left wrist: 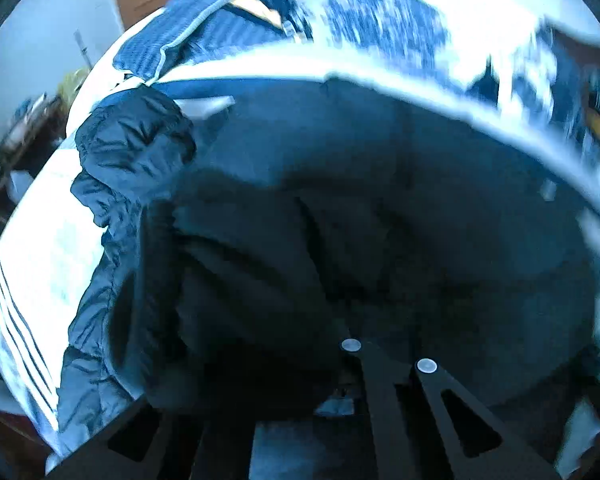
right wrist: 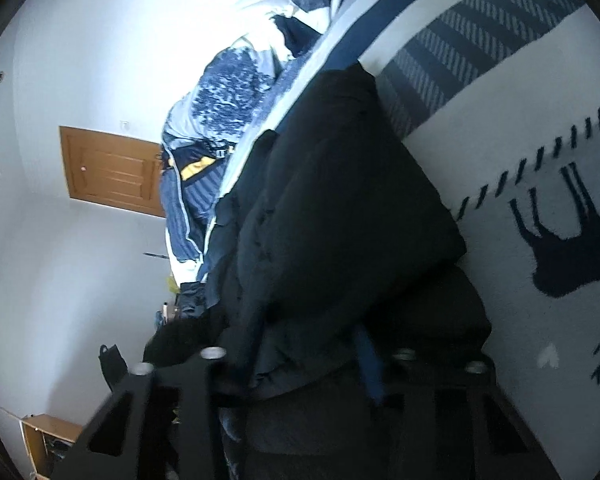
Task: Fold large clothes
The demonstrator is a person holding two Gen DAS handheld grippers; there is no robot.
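A: The dark jacket [right wrist: 340, 208] lies on the bed [right wrist: 520, 152], long axis running away from both cameras.

B: The left gripper [left wrist: 388, 356] has its fingers nearly together over the fabric. The right gripper [right wrist: 308, 360] is half closed around the near hem.

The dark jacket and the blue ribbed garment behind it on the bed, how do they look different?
The dark jacket is near-black, smooth and puffy; the blue ribbed garment is lighter blue, ribbed, with pale piping and a yellow patch. The jacket lies bunched right in front of both grippers; the ribbed garment lies farther off, toward the door. Both rest on the patterned bedspread.
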